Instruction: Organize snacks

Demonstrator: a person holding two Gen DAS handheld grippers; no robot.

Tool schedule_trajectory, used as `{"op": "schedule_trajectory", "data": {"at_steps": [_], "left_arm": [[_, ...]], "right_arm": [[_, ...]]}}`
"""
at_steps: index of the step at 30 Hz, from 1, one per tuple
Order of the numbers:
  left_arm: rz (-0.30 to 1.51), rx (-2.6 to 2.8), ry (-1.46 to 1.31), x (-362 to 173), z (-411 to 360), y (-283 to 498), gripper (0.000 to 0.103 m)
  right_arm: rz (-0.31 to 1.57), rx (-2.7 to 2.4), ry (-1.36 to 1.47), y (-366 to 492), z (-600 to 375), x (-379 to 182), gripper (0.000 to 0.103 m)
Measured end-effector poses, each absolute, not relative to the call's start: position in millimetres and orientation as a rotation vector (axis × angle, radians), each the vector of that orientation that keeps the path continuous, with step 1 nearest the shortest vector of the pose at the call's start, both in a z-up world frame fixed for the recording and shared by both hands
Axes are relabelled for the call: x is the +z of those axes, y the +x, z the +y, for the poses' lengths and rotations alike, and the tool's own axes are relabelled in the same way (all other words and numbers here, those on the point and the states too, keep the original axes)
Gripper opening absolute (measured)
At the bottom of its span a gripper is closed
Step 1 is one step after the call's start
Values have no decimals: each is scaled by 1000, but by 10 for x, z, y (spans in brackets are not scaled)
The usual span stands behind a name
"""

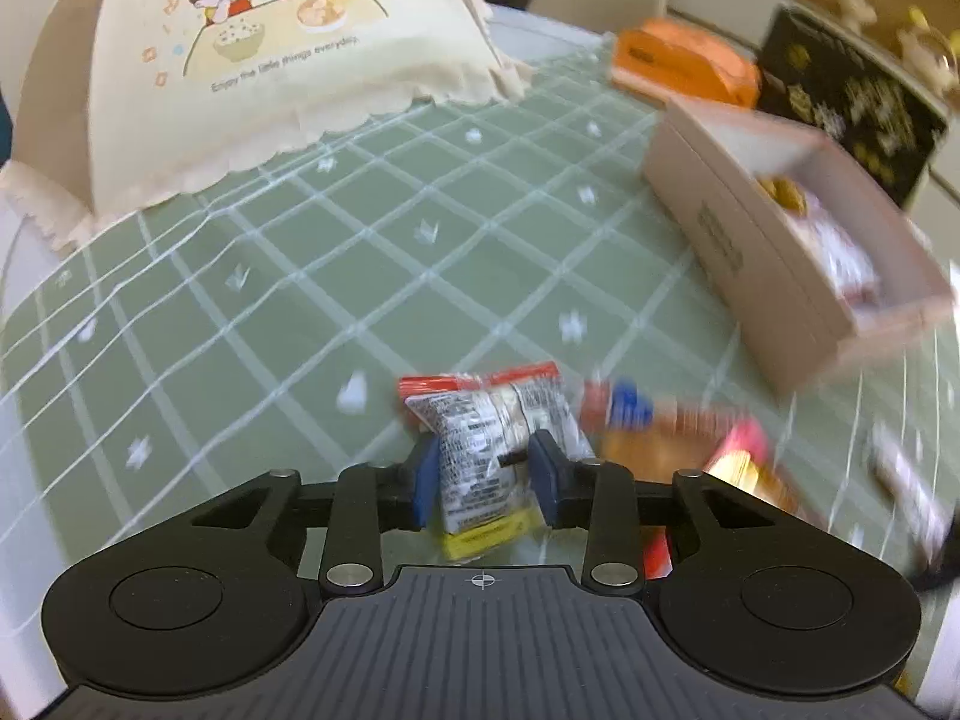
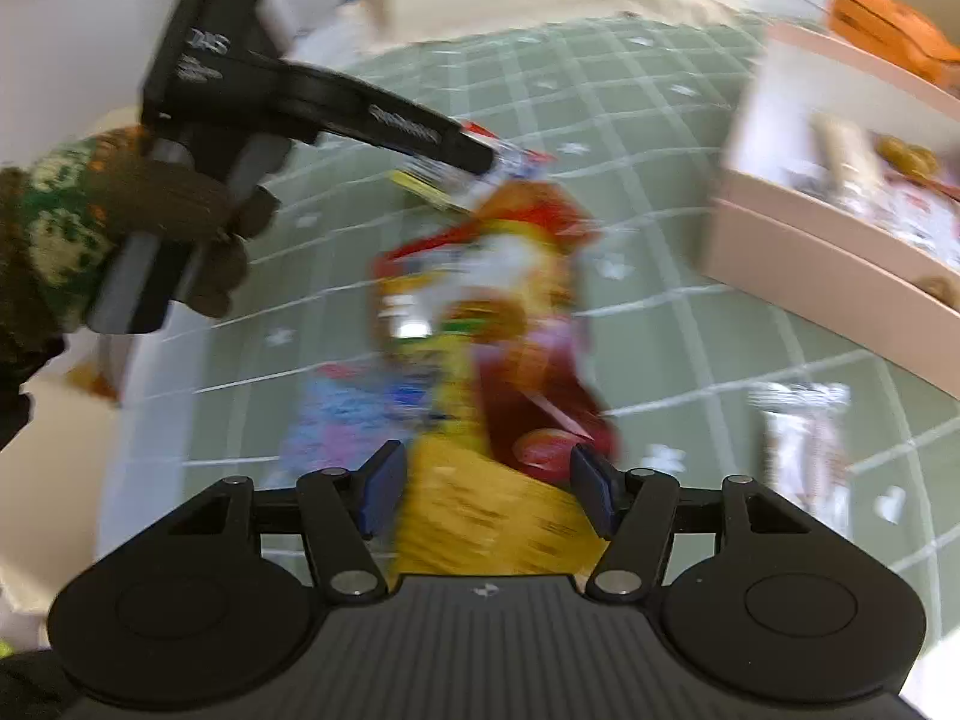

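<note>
My left gripper [image 1: 485,474] is shut on a silver snack packet [image 1: 489,426] with a red top and yellow bottom, held just over the green checked tablecloth [image 1: 300,276]. In the right wrist view the left gripper [image 2: 480,159] shows at upper left with the same packet [image 2: 510,165]. My right gripper [image 2: 489,492] has a yellow and red snack bag [image 2: 498,360] between its blue pads [image 2: 381,489]; the view is blurred and the jaws look wide. A pink open box [image 1: 774,246] holding several snacks stands at right, also in the right wrist view [image 2: 828,276].
A cream food cover [image 1: 270,60] with a cartoon stands at the back left. An orange pack [image 1: 684,63] and a black box [image 1: 852,102] sit behind the pink box. Loose snacks [image 1: 690,438] lie right of my left gripper. A white wrapped bar [image 2: 804,438] lies at right.
</note>
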State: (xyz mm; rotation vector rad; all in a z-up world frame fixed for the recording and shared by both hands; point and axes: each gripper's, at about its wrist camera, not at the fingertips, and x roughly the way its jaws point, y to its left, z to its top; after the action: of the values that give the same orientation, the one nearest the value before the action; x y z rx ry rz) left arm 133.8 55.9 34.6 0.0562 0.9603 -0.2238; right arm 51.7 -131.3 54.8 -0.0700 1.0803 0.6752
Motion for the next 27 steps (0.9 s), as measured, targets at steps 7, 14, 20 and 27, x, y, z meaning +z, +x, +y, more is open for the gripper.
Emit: {"op": "schedule_trajectory", "data": {"at_steps": [7, 14, 20, 27], "left_arm": [[946, -148, -38, 334, 917, 800, 38], [908, -163, -180, 439, 1093, 649, 38], [884, -176, -91, 451, 814, 719, 38], [901, -147, 125, 371, 325, 801, 38]], "right_arm": [[859, 613, -233, 813, -1061, 809, 69], [990, 610, -256, 1565, -669, 476, 72], [1027, 606, -234, 1233, -741, 413, 55], [1069, 538, -108, 789, -1280, 400, 55]]}}
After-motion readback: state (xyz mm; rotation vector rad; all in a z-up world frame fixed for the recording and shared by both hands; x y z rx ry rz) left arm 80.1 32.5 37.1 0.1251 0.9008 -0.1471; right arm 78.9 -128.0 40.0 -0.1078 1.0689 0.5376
